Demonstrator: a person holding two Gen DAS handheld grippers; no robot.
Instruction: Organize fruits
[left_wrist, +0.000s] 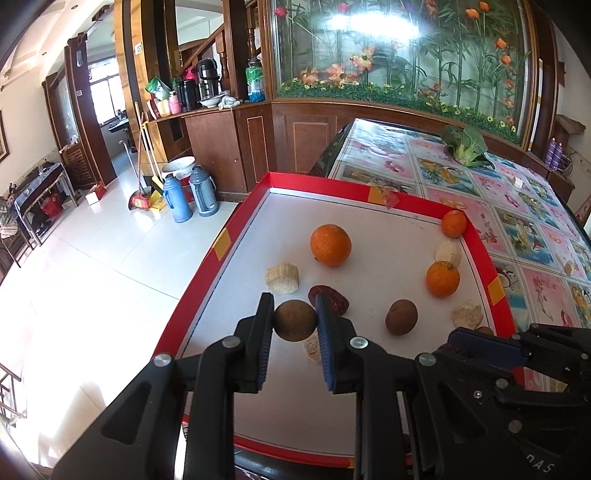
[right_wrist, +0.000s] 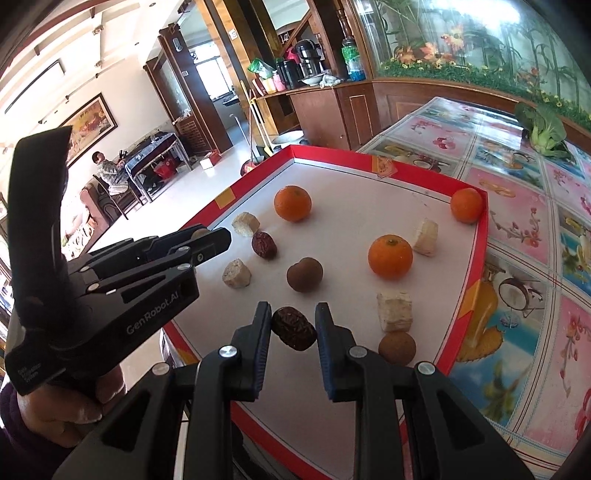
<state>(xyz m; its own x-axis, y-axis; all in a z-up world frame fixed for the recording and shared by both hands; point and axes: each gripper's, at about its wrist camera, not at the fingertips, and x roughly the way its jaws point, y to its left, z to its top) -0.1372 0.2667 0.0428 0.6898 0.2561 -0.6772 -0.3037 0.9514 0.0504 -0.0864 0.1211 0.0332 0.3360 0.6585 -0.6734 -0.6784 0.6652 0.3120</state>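
Note:
A red-rimmed white tray (left_wrist: 388, 197) holds three oranges, brown longans, red dates and pale cut chunks. My left gripper (left_wrist: 294, 316) is shut on a brown longan (left_wrist: 295, 319), just above the tray floor; a red date (left_wrist: 334, 299) lies right behind it. My right gripper (right_wrist: 293, 326) is shut on a dark red date (right_wrist: 294, 328) near the tray's front edge. The left gripper also shows in the right wrist view (right_wrist: 207, 236). A large orange (left_wrist: 330, 244) sits mid-tray, another orange (left_wrist: 442, 278) to its right, a third orange (left_wrist: 453, 223) in the far corner.
A loose longan (left_wrist: 401, 316) and pale chunks (left_wrist: 282, 278) lie on the tray. The tray rests on a table with a floral cloth (left_wrist: 480, 192); a leafy green vegetable (left_wrist: 466, 146) lies at its far end. Thermoses (left_wrist: 201, 195) stand on the floor at left.

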